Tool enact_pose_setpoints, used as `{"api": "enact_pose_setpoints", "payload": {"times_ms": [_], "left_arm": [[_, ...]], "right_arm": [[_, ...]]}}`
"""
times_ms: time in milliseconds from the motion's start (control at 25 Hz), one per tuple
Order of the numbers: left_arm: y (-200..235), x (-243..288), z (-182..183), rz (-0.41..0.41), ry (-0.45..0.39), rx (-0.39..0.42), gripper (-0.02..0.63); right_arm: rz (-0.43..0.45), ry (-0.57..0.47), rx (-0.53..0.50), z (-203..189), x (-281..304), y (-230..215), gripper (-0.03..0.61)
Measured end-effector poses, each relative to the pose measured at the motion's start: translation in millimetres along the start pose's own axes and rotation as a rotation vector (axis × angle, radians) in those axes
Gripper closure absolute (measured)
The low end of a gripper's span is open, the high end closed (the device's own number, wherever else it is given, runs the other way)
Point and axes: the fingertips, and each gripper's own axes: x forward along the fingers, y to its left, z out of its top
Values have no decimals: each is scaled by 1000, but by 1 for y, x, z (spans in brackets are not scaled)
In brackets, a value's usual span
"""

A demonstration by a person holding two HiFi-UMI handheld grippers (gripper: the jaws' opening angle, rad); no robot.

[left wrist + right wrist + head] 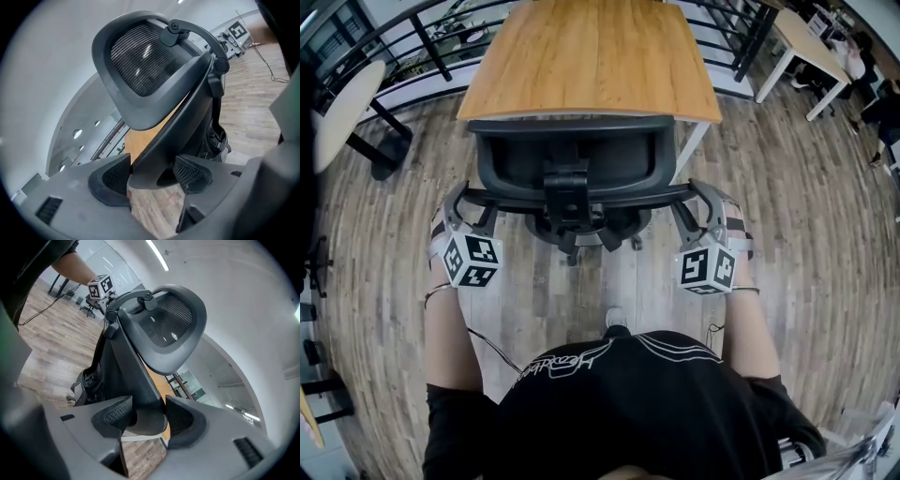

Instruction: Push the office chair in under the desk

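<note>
**A:** How far along is the task being judged to be?

**B:** Most of the way. The office chair [567, 159] is being seen straight ahead of the person, with the top of its backrest standing right at the near edge of the tabletop [591, 56]. The seat is being taken to lie under the tabletop already, though how deep cannot be told, since it is being hidden by the backrest.

**A:** And how is the chair being held?

**B:** The left end of the back frame [185, 112] is being gripped by the left claw [152, 177], whose ribbed pads are being pressed against either side of the dark plastic. The right end is being gripped in the same way by the right claw [144, 420]. Nothing else is being carried by either claw.

**A:** What is being left to do?

**B:** Little, by the look of it. The wheeled base [581, 234] is being shown on the wooden floor [787, 234], on the near side of the tabletop's edge, so a short push toward the far side may be being called for. After that, both claws are being expected to be opened. The white leg [692, 150] on the right is standing close to the chair, so a straight line is being advised.
</note>
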Motion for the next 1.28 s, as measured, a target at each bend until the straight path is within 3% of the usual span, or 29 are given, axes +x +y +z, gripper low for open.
{"api": "enact_pose_setpoints", "payload": {"times_ms": [720,1280], "left_arm": [[2,55,-3,30,19,-16,341],[63,134,7,-13,-49,20,341]], "right_arm": [[-30,-33,-22,-17,62,-5,334],[-73,69,8,6,134,-33,333]]}}
